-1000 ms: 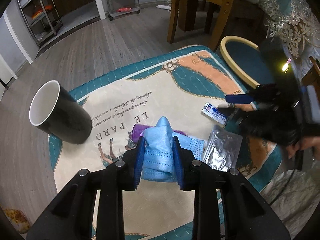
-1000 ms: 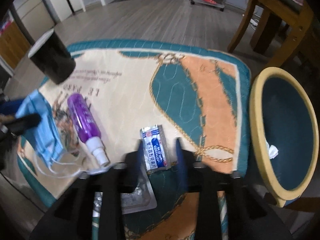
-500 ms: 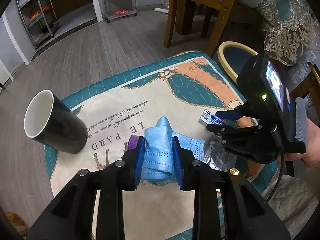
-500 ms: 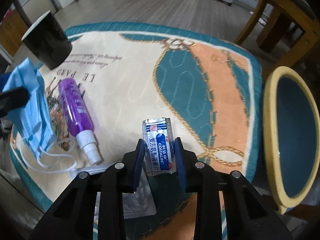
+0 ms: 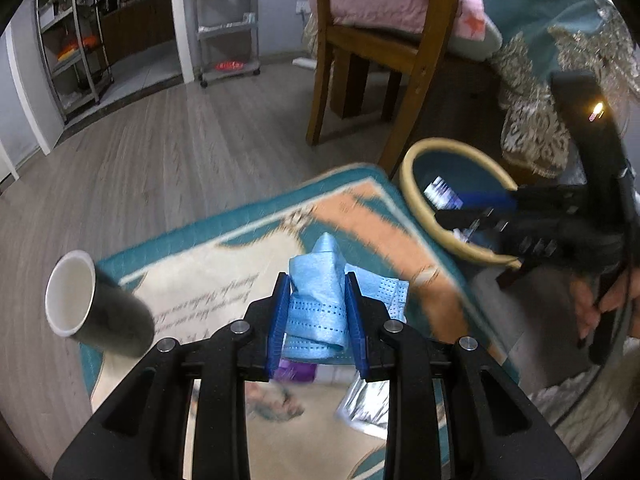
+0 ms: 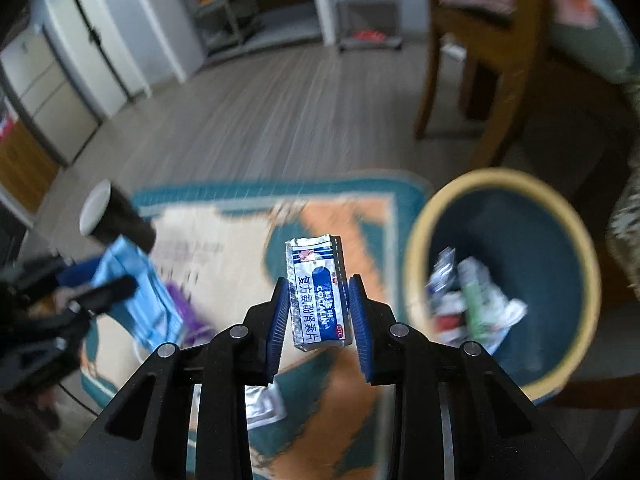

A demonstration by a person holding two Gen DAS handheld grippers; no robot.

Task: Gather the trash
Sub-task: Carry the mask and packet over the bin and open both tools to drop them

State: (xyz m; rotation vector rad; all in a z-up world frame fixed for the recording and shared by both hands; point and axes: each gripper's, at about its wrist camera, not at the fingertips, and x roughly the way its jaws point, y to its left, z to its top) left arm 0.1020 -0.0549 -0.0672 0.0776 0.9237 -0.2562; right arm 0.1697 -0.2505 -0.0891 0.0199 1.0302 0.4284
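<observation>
My left gripper [image 5: 316, 316] is shut on a crumpled blue face mask [image 5: 318, 292] and holds it above the patterned mat [image 5: 224, 264]. My right gripper [image 6: 318, 312] is shut on a blue and white medicine packet [image 6: 318, 292], lifted off the mat. In the left wrist view the right gripper [image 5: 460, 208] reaches over the rim of the yellow-rimmed trash bin [image 5: 416, 160]. The bin [image 6: 416, 248] holds several wrappers [image 6: 472, 300]. A purple spray bottle [image 5: 298, 370] and a silver foil pack [image 5: 366, 404] lie on the mat below the mask.
A black cup with white inside [image 5: 96, 312] stands at the mat's left edge. A wooden chair [image 5: 380, 52] stands behind the bin. A lace-edged cloth [image 5: 560, 92] hangs at the right. Metal shelves [image 5: 228, 20] stand far back on the wood floor.
Both grippers have risen from the mat with their loads. The right gripper carried the packet rightward to the bin. The left gripper lifted the mask and tilted up.
</observation>
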